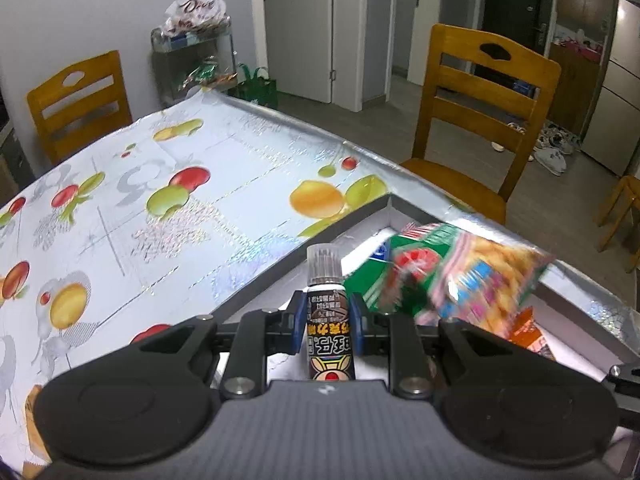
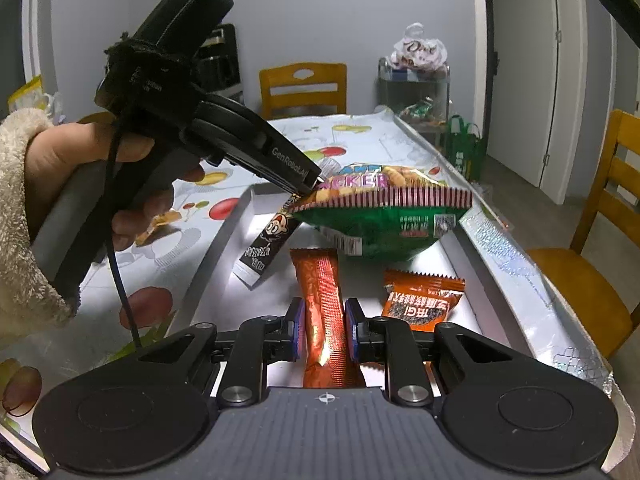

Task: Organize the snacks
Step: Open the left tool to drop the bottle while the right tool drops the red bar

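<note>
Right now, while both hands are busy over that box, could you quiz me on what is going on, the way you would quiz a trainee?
1. True or false: the right gripper is empty.
2. What does the left gripper hold? A) a small dark tube-shaped snack B) a green apple C) a spoon
3. Fill in: the small orange packet lies inside the white ____.

Key:
1. False; its fingers are closed on the long orange wrapper.
2. A; the dark tube-shaped snack sits between its fingers, beside the green cracker bag.
3. box.
</note>
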Available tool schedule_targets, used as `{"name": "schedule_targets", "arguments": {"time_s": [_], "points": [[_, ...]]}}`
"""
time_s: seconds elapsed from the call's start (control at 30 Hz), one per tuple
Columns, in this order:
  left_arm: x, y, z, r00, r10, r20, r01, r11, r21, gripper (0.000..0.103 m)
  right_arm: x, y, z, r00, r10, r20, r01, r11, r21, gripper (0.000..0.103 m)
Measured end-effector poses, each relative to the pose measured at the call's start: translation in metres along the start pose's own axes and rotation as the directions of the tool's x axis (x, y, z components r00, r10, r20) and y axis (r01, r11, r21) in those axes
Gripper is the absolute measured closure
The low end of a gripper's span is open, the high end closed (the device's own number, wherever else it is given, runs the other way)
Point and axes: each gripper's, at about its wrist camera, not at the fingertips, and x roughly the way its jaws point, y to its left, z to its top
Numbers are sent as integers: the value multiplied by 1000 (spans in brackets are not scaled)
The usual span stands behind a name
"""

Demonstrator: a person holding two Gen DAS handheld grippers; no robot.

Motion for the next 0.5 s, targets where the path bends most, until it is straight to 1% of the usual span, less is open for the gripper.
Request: {"name": "schedule_targets", "arguments": {"time_s": [0.2, 0.5], "points": [[11, 9, -3, 999, -22, -33, 20, 999, -37, 83, 6, 5, 0, 1000, 6, -23, -7, 1000, -15, 80], [10, 10, -5, 999, -28, -37, 26, 999, -47, 83, 14, 7, 5, 999, 5, -34, -5, 1000, -15, 80]]}}
